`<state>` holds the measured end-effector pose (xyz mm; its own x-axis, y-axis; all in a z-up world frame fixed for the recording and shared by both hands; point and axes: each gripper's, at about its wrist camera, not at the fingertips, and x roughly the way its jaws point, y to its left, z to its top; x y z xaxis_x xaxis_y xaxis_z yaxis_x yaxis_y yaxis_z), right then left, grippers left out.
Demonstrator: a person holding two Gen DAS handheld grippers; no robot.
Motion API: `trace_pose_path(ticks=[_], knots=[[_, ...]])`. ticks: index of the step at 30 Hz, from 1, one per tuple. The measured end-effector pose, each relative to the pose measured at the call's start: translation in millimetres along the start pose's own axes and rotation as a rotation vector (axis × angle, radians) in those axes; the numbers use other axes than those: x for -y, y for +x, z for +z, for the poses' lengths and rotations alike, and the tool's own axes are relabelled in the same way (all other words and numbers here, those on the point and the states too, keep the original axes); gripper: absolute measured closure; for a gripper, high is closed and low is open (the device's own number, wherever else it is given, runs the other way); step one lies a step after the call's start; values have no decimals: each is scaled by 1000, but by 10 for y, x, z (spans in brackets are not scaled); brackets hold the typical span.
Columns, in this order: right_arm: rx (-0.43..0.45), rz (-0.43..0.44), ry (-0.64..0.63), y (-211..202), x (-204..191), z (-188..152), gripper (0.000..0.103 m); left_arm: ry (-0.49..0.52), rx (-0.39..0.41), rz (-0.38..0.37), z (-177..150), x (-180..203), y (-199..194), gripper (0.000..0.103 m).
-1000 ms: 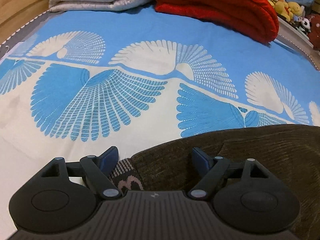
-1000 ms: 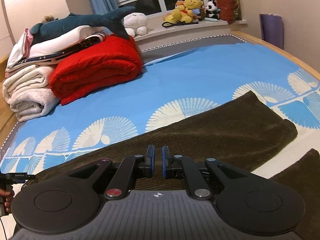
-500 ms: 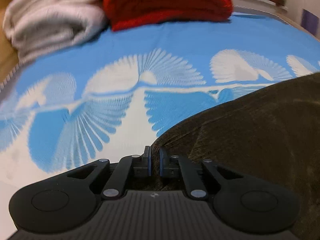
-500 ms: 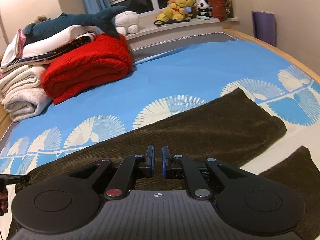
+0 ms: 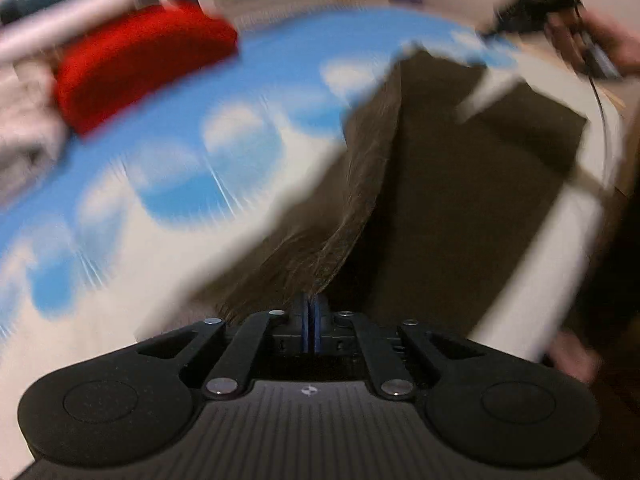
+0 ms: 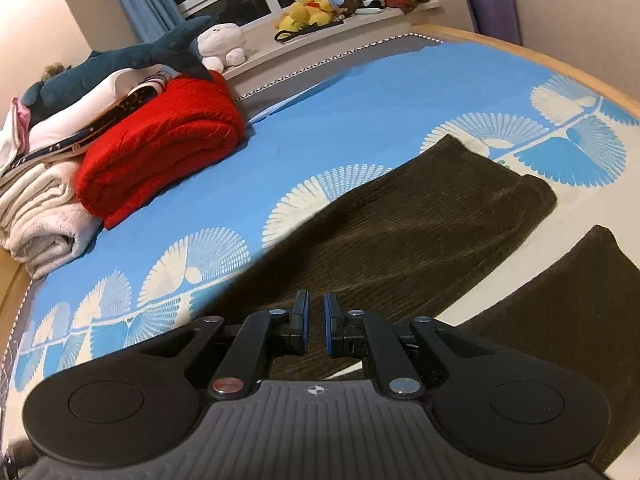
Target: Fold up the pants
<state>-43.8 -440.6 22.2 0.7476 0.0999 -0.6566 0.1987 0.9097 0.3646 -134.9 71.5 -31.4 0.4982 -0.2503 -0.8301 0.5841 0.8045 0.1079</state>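
Dark brown corduroy pants (image 6: 404,224) lie across the blue and white bedsheet, with the second leg (image 6: 560,304) at the lower right. My left gripper (image 5: 310,312) is shut on the edge of the pants (image 5: 352,216) and holds the cloth lifted off the bed; this view is motion-blurred. My right gripper (image 6: 316,320) hovers just above the near leg, its jaws nearly closed with a narrow gap; no cloth shows between them. The right gripper and the hand holding it (image 5: 560,4) show far off in the left wrist view.
A folded red blanket (image 6: 160,140) and a stack of pale blankets (image 6: 44,216) with a plush shark (image 6: 120,64) sit at the bed's far left. Stuffed toys (image 6: 316,0) line the window sill. The bed's wooden edge (image 6: 560,64) runs along the right.
My left gripper closed on the pants edge, then lifted and swung it right, raising the cloth. My right gripper stayed nearly closed and rose slightly.
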Motion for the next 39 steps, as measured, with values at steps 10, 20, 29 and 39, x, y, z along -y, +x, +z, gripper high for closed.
trace_pose_path(ticks=[10, 20, 29, 39], knots=[[-51, 6, 54, 2, 92, -74, 95, -865, -81, -96, -411, -1032, 38, 72], [-81, 14, 116, 264, 63, -58, 95, -982, -287, -64, -358, -1219, 751, 50], [-148, 62, 240, 930, 38, -40, 80, -891, -326, -35, -247, -1171, 912, 70], [-254, 51, 320, 1844, -8, -111, 76, -863, -178, 29, -129, -1289, 652, 89]])
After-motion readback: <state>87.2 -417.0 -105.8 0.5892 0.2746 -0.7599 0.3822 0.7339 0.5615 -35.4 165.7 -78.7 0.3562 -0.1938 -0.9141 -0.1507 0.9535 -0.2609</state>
